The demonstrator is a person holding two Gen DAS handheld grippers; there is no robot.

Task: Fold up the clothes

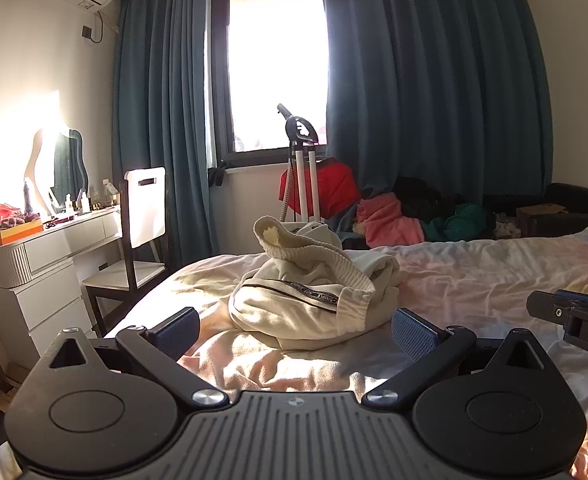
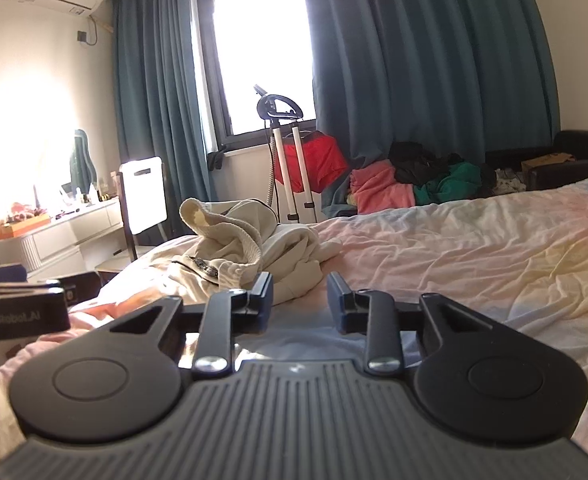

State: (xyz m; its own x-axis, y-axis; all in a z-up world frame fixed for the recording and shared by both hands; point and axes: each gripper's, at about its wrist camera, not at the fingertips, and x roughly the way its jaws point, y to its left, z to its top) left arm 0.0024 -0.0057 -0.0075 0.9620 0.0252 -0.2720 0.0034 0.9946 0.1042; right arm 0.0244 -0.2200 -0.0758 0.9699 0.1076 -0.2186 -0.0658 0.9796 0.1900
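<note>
Bed [image 1: 493, 276] level, both grippers' jaws open, empty.

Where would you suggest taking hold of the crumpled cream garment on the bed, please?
Probably the ribbed hem of the cream garment, which stands up as a raised loop at the top of the heap. Come from the near side, where the open left hand-held gripper already faces it, and pinch that free edge.
</note>
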